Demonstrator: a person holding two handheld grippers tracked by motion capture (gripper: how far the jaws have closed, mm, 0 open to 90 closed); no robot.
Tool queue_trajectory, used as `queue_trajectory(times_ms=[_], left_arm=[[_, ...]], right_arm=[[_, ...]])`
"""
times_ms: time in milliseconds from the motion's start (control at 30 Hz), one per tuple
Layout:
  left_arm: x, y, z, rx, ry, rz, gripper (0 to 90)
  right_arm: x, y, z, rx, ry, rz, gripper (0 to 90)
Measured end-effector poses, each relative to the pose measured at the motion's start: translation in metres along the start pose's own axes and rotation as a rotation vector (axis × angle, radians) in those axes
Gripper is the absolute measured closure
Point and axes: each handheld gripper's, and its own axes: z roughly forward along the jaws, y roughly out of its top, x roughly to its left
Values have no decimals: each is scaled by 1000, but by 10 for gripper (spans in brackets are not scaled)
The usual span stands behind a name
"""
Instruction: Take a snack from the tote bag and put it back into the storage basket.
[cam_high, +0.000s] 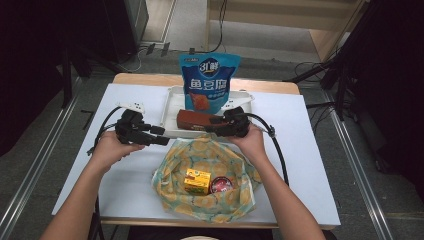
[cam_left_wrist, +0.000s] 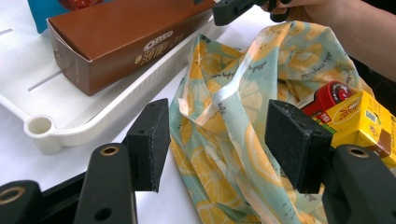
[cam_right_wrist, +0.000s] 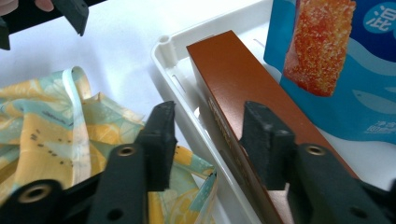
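Two hand-held grippers level, right (cam_high: 212, 131) at brown box (cam_high: 192, 120)

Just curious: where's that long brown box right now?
The brown box lies in the white tray mid-table in the high view, before the blue snack bag and behind the lemon-print cloth bag.

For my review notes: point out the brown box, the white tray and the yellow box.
Brown box (cam_left_wrist: 126, 32), left gripper view, top face.
White tray (cam_right_wrist: 164, 52), right gripper view, corner rim.
Yellow box (cam_high: 196, 181), high view, front face.
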Motion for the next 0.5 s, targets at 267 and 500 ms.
queue_trajectory(times_ms=[267, 500], left_arm=[[-1, 0, 1, 4, 4, 4, 409], [0, 0, 0, 3, 7, 3, 409]], right_arm=[[7, -1, 5, 4, -7, -10, 827], [9, -2, 12, 11, 13, -14, 900]])
